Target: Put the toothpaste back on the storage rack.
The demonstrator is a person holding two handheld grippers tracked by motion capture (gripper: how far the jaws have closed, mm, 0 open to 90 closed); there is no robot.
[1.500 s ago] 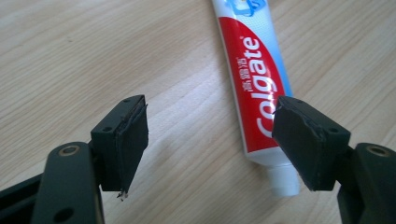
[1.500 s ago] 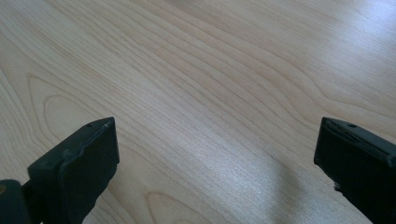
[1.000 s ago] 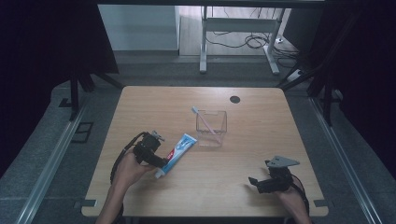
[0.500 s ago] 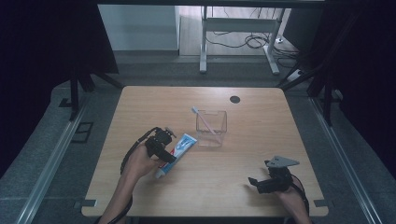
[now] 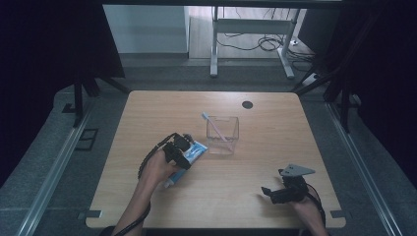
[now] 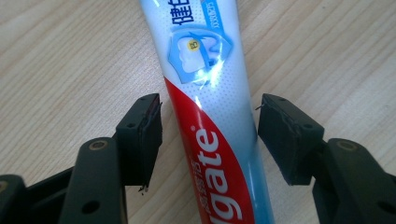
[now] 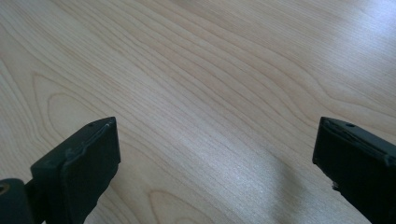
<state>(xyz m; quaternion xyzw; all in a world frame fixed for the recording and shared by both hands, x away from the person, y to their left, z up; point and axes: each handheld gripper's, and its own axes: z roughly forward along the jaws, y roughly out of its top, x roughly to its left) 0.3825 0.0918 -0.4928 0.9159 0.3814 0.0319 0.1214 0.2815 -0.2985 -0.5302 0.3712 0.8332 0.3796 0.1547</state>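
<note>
The left tool (image 6: 208, 135) straddles the toothpaste tube (image 6: 205, 116), its jaws having just been closing; a narrow strip of wood shows between each pad and the tube, so they stand open around it without pressing. The tube lies flat on the counter (image 5: 275, 123), red band and white lettering near the jaws, blue and white printing farther out. In the high view the left tool (image 5: 183, 148) sits over the tube's middle, with the tube (image 5: 195, 152) slanting from the person's left hand (image 5: 157, 169) toward a clear square container (image 5: 223, 135). The tube's far end lies just beside that container, though whether they touch is hard to say from this height. A toothbrush (image 5: 214, 127) leans inside the container, head poking over the rim. The right tool (image 7: 215, 154) stands wide open above bare wood, and the high view places the right tool (image 5: 268, 192) near the counter's front right corner, well apart from the tube.
</note>
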